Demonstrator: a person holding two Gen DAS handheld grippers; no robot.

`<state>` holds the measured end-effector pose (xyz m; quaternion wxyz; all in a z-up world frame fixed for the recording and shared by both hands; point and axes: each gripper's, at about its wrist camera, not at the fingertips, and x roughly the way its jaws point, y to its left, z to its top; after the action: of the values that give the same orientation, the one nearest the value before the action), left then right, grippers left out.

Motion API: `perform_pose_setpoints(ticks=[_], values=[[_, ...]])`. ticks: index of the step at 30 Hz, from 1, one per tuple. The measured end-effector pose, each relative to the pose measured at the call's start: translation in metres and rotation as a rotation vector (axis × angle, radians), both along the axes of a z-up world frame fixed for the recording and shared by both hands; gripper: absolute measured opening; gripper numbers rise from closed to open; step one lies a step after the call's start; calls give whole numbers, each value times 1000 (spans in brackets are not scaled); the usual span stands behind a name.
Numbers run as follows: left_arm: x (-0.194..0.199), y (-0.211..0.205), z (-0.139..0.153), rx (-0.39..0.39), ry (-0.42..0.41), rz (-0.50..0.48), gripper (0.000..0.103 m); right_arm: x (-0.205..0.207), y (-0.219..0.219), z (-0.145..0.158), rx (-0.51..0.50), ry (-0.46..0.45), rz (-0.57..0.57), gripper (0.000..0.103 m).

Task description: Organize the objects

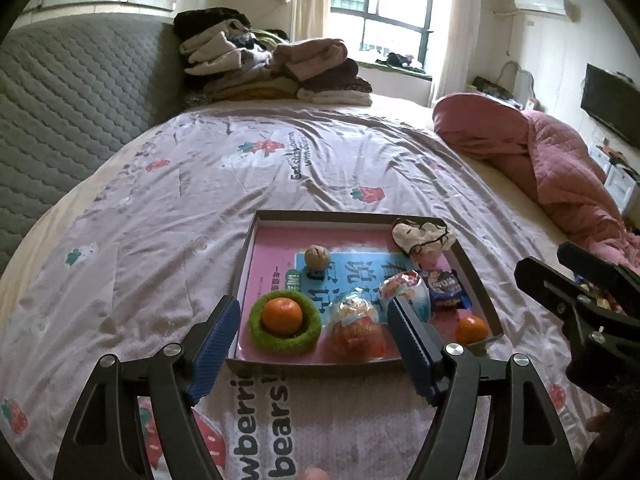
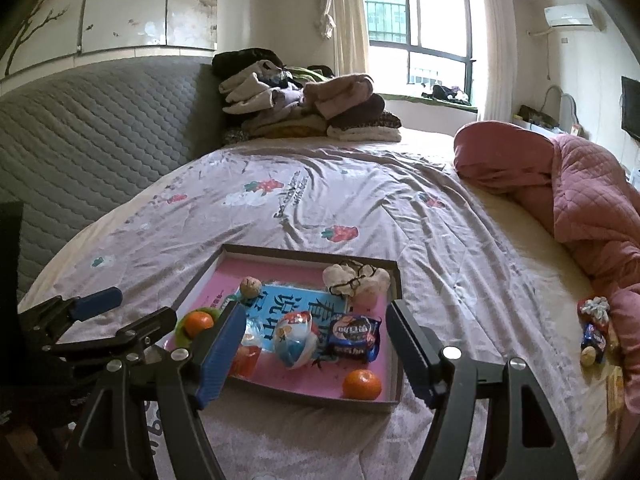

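Observation:
A shallow cardboard box (image 1: 352, 216) with a pink floor lies on the bedspread. Inside are an orange in a green fuzzy ring (image 1: 282, 316), a second orange (image 1: 472, 329), a walnut (image 1: 317, 257), a blue snack packet (image 1: 444, 289), two clear-wrapped snacks (image 1: 358, 328) and a white cloth bundle (image 1: 420, 234). My left gripper (image 1: 312, 312) hovers open and empty over the box's near edge. My right gripper (image 2: 316, 312) is also open and empty above the box (image 2: 304, 254), with the loose orange (image 2: 361, 385) and the blue packet (image 2: 354, 338) between its fingers in the view.
A pile of folded clothes (image 1: 276, 68) sits at the bed's far end by a grey quilted headboard (image 1: 72, 92). A pink quilt (image 2: 580, 200) lies along the right side, with a few loose snacks (image 2: 596, 332) beside it.

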<state>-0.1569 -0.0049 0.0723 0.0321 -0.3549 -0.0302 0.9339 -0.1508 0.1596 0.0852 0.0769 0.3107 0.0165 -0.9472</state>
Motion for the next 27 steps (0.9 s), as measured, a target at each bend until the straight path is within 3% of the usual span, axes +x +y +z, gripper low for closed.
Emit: perform_pose_setpoints(ticks=[27], values=[[19,3,-44,-34,-57,-1,77,17,5,-63,-18,-97,-11,72]])
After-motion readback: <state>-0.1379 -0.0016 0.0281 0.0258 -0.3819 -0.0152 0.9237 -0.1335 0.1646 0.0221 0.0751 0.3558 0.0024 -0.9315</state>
